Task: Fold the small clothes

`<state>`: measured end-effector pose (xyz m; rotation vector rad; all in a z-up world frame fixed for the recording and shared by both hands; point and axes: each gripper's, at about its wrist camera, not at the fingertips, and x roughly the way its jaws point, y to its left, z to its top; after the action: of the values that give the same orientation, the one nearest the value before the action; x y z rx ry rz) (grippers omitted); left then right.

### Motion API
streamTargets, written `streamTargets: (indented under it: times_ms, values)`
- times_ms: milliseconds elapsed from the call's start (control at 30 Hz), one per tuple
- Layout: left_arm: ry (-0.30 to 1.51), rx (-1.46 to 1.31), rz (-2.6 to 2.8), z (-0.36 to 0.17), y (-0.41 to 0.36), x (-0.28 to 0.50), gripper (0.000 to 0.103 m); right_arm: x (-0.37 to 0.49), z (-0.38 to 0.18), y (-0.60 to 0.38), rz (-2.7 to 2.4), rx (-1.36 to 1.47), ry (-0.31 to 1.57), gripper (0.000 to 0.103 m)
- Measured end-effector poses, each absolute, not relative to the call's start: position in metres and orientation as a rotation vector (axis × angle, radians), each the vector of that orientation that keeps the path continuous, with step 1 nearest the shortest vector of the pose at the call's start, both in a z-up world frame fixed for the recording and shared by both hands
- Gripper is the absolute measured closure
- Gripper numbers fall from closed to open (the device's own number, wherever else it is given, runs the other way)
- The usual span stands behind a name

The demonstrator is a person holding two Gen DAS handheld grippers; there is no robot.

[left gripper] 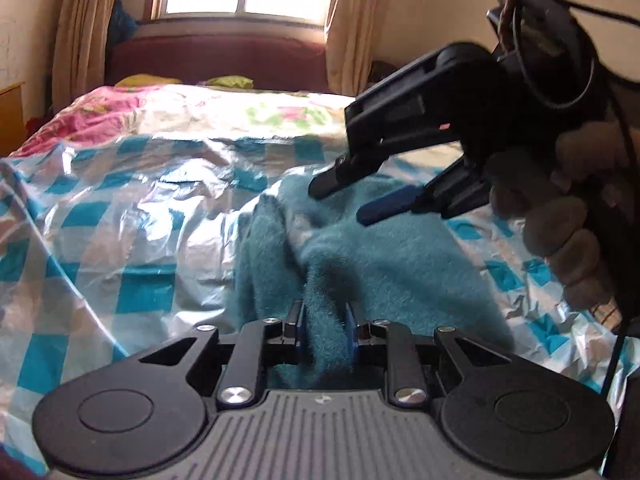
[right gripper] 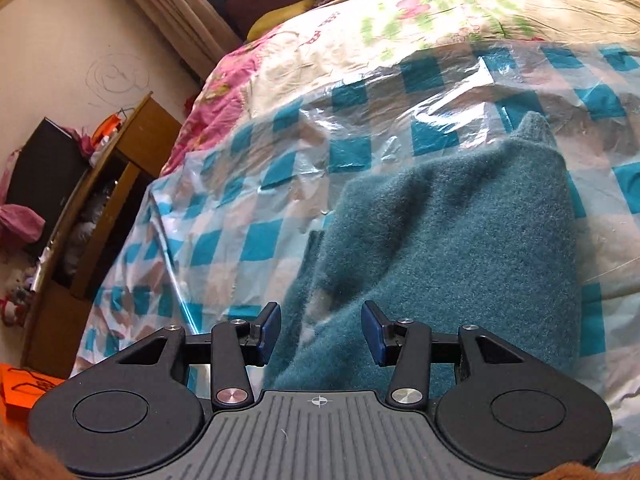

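2 hand-held grippers work 1 teal garment (left gripper: 400,256) on the bed (left gripper: 132,216): left hand-held gripper (left gripper: 325,334) pinches a fold; right hand-held gripper (right gripper: 320,332), at its 1 o'clock, gapes empty above the cloth.

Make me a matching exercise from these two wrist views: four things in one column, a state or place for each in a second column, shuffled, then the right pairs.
Things:
1. left gripper
2. right gripper
3. teal garment
4. checked plastic sheet

States or places:
A. spread over the bed, under the clothing
B. jaws apart, pads touching nothing
C. pads pressed on a bunched fold of cloth
D. lying rumpled on the sheet, one part pinched up

Pairs: 1-C, 2-B, 3-D, 4-A
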<state>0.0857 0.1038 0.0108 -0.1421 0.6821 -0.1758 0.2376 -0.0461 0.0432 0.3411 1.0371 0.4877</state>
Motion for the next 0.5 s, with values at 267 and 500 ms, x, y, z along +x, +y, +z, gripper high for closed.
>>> streamTargets:
  times_ms: [267,500]
  values:
    - [0.787,-0.249,-0.138,-0.023,0.126,0.079,0.075,0.242,0.007,0.026,0.412,0.023,1.036,0.051]
    - [0.761,-0.277,-0.169,-0.022,0.135,0.071,0.075,0.234,0.019,0.011,0.388,0.078,1.030,0.088]
